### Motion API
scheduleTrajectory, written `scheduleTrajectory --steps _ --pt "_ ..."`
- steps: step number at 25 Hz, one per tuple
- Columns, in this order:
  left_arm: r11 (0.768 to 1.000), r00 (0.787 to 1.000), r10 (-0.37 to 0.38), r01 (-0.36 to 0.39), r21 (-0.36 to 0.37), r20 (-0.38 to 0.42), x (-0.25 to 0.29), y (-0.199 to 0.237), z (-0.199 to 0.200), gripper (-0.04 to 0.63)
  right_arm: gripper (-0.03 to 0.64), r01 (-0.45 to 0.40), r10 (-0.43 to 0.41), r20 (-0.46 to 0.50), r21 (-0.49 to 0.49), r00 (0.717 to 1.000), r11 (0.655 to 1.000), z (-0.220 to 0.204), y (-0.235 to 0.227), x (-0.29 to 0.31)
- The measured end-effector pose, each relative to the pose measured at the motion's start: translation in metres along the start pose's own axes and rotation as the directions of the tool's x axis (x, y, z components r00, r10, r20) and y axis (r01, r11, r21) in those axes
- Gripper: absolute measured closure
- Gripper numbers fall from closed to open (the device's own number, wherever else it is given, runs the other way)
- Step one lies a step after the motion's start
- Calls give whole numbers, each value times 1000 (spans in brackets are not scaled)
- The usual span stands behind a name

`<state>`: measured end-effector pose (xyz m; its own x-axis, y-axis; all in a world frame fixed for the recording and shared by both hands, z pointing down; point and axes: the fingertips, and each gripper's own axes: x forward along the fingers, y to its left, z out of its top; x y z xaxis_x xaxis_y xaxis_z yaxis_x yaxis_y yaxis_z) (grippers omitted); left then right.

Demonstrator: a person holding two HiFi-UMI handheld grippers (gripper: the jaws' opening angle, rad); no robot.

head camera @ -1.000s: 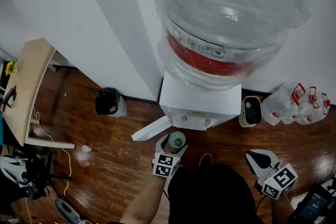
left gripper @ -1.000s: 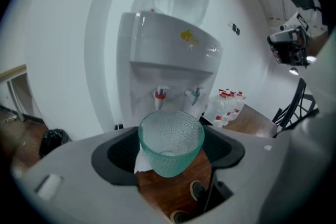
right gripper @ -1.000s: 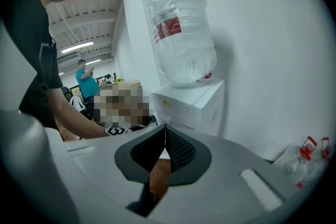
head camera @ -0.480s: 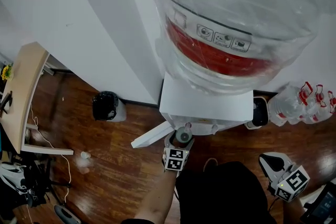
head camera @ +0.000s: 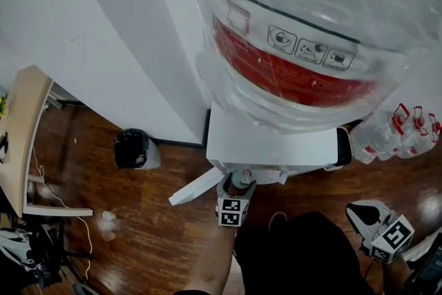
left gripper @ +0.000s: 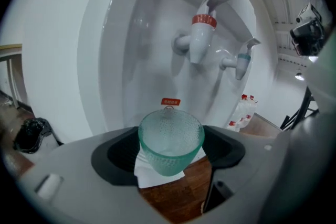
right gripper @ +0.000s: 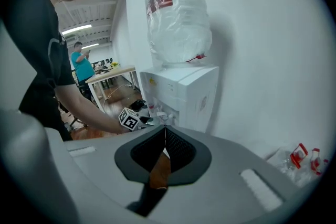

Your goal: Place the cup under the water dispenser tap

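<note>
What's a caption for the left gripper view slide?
Left gripper holds a green cup before the water dispenser recess, red tap above it, blue tap to the right.

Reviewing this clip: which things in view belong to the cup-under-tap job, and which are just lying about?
Job: green cup, gripped by the left gripper; water dispenser; its red tap and blue tap.
Lying about: black bin; spare water bottles; wooden table; right gripper, shut and empty.
</note>
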<state>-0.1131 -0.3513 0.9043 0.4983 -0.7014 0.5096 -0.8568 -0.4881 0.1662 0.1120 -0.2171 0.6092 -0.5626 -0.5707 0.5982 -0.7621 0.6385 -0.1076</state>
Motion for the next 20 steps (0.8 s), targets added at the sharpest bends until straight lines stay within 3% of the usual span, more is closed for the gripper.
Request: scheduleTrajectory --steps 7,11,13,15,17,20 --pt "987 998 54 -52 151 -11 10 3 -4 223 614 -24 24 -24 1 999 1000 2 10 4" --pt "992 999 35 -31 120 -31 15 0 -3 215 603 -26 27 -28 8 999 1000 9 13 1" --pt "994 998 14 -8 109 -56 15 -4 -5 153 595 -41 42 -40 8 998 999 10 16 0" --pt "994 997 12 -4 110 -73 11 -4 -8 151 592 -47 48 -37 19 998 999 14 19 -2" --pt "996 996 17 -9 83 -93 4 -5 -12 116 592 -46 47 -28 29 998 999 20 20 -4" --pt "999 994 8 -3 38 -109 -22 -14 -10 117 591 -56 56 -14 31 998 998 35 26 -12"
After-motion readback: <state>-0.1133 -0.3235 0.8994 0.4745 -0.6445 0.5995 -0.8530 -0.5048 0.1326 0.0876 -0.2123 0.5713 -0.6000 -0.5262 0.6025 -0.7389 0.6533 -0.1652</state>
